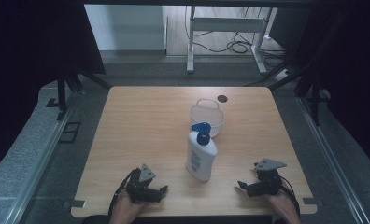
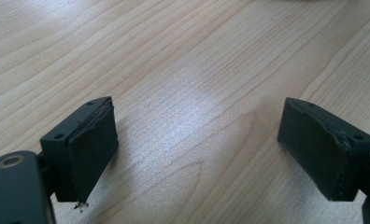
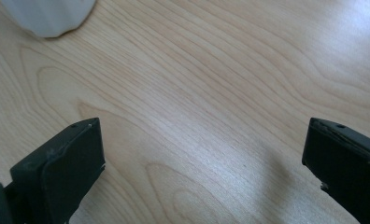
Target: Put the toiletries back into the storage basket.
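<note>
High view gives you the whole layout: the wooden surface [image 1: 141,121] carries a white lotion bottle [image 1: 201,157] with a blue pump, lying near the middle with its pump end pointing away from you. Just beyond the pump sits a small white basket [image 1: 207,116], upright, so close that pump and rim may be touching; you cannot tell from here.

Your two tools rest at the near edge, one on either side of the bottle and both apart from it. By the look of it you are at the very start: nothing is picked up yet, and the likely job is getting the bottle into the basket. Your next move calls for bringing a tool in across the bottle's body, squaring the jaws to its flat sides before you close.

Your left tool [image 1: 146,189] has its jaws spread wide, and the left gripper view confirms bare wood between them, nothing gripped or touched. Your right tool [image 1: 260,186] is likewise wide apart and holds nothing; in the right gripper view a pale corner, probably the bottle [image 3: 47,16], sits well ahead at the upper left.
</note>
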Action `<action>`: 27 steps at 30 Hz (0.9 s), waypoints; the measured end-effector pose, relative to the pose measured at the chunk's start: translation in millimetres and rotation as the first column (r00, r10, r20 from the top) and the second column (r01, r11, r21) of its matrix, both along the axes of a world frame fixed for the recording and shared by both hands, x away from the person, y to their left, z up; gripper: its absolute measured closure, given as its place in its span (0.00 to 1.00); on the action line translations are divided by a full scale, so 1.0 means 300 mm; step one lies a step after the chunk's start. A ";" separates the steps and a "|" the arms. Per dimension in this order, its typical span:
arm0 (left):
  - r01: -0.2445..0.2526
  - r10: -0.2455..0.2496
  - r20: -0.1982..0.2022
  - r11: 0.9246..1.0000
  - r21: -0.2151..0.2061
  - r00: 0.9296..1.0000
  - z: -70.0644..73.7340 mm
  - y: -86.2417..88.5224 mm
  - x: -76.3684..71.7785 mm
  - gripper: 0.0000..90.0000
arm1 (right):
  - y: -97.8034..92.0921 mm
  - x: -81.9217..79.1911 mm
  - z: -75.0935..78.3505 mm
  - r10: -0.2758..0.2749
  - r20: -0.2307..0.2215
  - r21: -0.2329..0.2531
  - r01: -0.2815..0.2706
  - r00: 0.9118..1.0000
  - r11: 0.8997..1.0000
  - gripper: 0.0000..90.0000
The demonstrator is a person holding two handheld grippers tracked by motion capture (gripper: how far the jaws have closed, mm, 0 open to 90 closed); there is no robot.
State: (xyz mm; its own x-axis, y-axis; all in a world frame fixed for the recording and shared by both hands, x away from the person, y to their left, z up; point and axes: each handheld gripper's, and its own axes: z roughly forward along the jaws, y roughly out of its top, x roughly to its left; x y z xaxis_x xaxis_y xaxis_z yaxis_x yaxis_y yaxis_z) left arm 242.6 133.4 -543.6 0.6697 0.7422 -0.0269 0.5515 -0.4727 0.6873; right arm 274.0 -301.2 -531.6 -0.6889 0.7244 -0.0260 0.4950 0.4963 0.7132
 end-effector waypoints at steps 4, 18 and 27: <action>-0.002 0.002 0.000 1.000 0.000 1.000 0.000 0.000 0.000 0.13 | 0.012 -0.004 0.014 0.014 0.006 -0.002 -0.014 1.000 1.000 0.00; -0.003 0.003 -0.001 1.000 -0.001 1.000 0.000 -0.001 -0.001 0.13 | 0.064 -0.022 0.058 0.062 0.026 0.054 -0.063 0.998 0.997 0.00; -0.003 0.003 -0.001 1.000 -0.001 1.000 0.000 -0.001 -0.001 0.13 | 0.109 -0.024 0.101 0.099 0.043 0.115 -0.103 0.994 0.988 0.00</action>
